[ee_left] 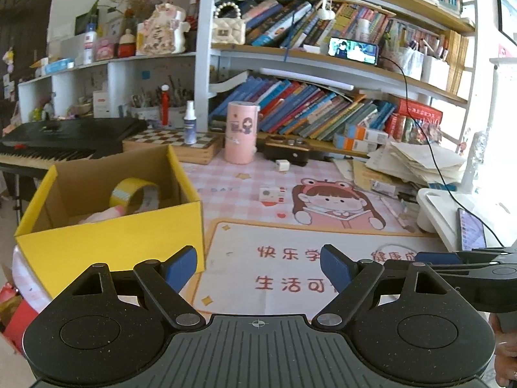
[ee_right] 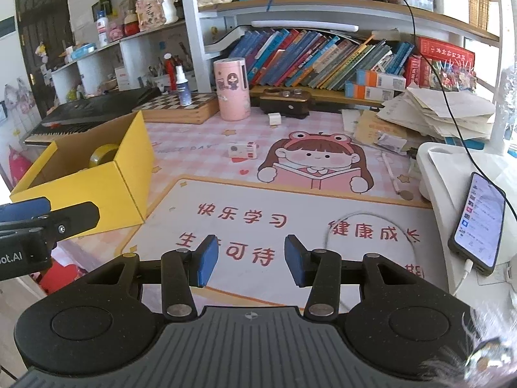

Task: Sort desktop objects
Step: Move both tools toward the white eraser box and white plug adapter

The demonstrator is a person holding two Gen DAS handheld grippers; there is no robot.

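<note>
**Yellow box holds tape; both tools empty over the mat**

Your yellow box [ee_left: 110,226] sits on the counter [ee_right: 181,135] at about 10 o'clock in the left wrist view, its top open. Inside it a roll of yellow tape [ee_left: 134,194] stands on edge, leaning toward the back wall, with something pink [ee_left: 100,216] lying just in front of it; the near wall cuts that pink thing off, so you cannot tell what it is. From the right wrist view only the top of the tape roll [ee_right: 103,155] shows above the box wall.

At 12 o'clock beyond the box, a small white toy camera [ee_right: 243,150] lies on the pink cartoon mat [ee_right: 290,213], and a small white cube [ee_right: 275,118] rests farther back, just in front of a dark wooden case [ee_right: 286,103]. A pink cylinder container [ee_right: 232,89] stands upright beside a checkerboard box [ee_right: 181,108] that carries a spray bottle [ee_right: 182,85].

At 3 o'clock a phone [ee_right: 478,223] with its screen lit lies on a white stand, a cable plugged in.

Your left hand-held gripper [ee_left: 258,268] has its jaws spread wide, gripping nothing. Your right hand-held gripper [ee_right: 247,260] is likewise parted and empty above the mat.
</note>
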